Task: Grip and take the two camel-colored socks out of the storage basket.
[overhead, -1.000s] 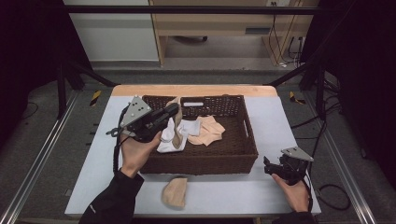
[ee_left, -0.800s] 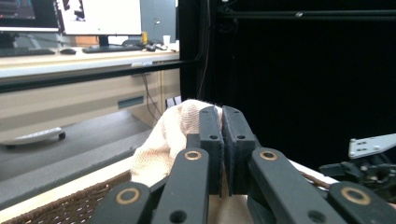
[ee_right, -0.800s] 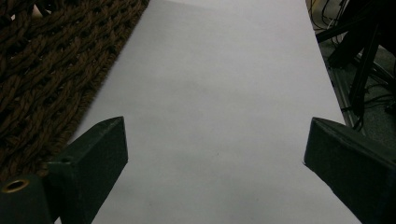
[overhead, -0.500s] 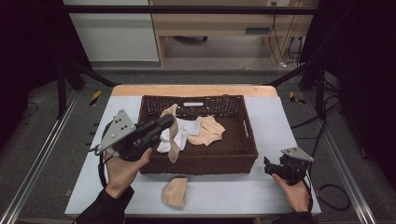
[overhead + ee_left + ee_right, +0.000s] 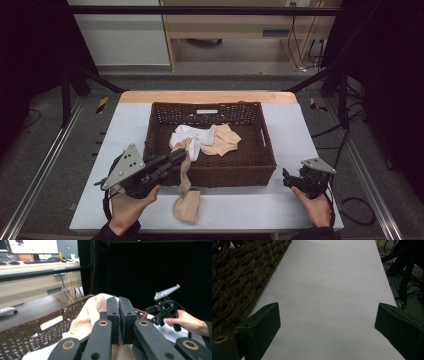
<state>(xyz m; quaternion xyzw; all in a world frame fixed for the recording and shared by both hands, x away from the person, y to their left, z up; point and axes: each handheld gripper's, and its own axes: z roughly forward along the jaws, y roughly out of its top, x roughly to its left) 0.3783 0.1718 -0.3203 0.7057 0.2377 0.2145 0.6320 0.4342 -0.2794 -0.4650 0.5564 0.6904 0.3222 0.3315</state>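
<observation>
Dark brown woven wicker on the basket, rough and matt. Soft knitted beige cloth on the sock draped over the basket's near wall; more beige cloth lying just in front of the basket. White cloth inside it. Matt black plastic on the left gripper. Smooth, matt pale surface on the table.

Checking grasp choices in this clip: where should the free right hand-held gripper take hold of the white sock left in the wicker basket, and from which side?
Probably at the white sock's bunched, raised left part, coming straight down from above. The wicker basket's walls block a level approach, and the beige sock overlaps its right end, so a grip there might lift both.
</observation>
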